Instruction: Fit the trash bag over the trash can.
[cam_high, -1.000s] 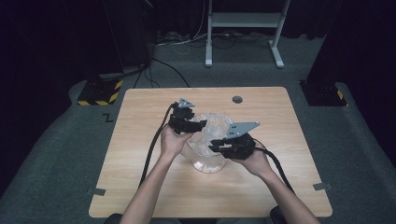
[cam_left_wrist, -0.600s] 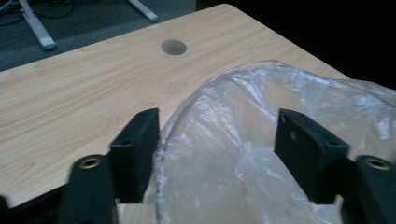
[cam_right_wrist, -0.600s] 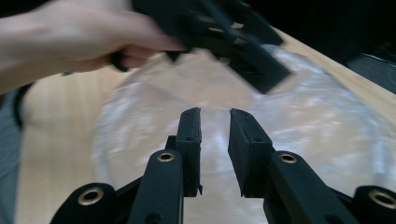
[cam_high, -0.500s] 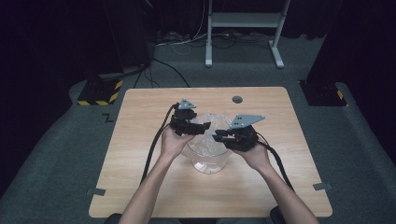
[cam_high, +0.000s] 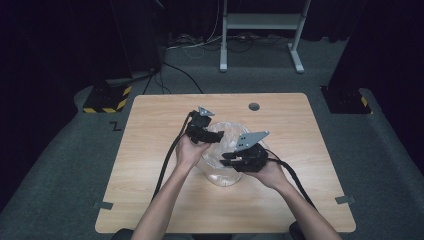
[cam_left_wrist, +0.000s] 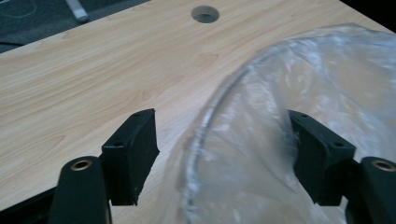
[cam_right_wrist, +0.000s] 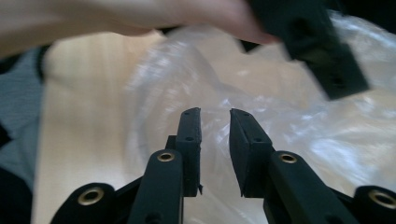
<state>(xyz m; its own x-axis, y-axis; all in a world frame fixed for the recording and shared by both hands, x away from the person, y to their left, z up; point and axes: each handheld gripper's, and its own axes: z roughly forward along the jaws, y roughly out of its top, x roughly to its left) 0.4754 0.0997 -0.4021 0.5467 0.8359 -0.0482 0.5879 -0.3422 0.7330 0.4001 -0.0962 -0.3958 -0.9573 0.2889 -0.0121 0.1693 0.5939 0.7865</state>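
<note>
A crinkly clear plastic bag (cam_high: 220, 160) draped over a round transparent bowl is sitting at the centre of the pale wooden table (cam_high: 150, 150). The left gripper (cam_left_wrist: 224, 149), at the bag's ten o'clock, is standing released, jaws astride the filmy rim. The right gripper (cam_right_wrist: 215, 140), at four o'clock, is hovering narrowly parted; whether it pinches film I cannot tell.
</note>
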